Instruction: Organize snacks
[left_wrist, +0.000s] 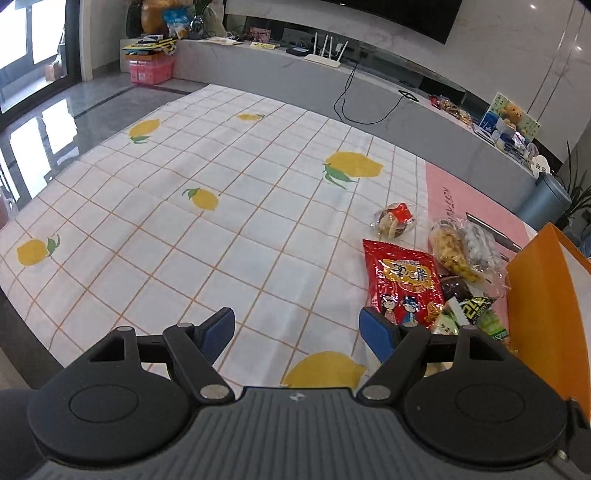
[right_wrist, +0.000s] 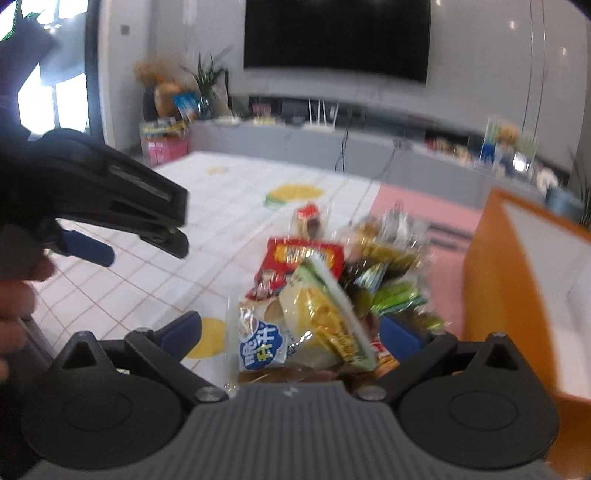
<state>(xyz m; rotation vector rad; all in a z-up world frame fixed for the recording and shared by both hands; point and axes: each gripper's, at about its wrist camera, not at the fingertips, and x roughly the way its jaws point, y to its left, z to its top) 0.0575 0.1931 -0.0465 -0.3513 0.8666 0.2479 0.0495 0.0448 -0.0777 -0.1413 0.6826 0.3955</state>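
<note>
A heap of snack packets lies at the right of the lemon-print tablecloth. In it are a red bag, a clear bag of yellow snacks, a small round pack and green packets. My left gripper hangs open over bare cloth, left of the heap, its right pad beside the red bag. In the blurred right wrist view, my right gripper stands open, with a yellow-green packet and a blue-white packet between its pads, neither pressed. A hand holds the left gripper at left.
An open orange box stands right of the heap on a pink mat. Behind the table runs a grey console with a router, a cable and small items. A blue-grey bin sits far right.
</note>
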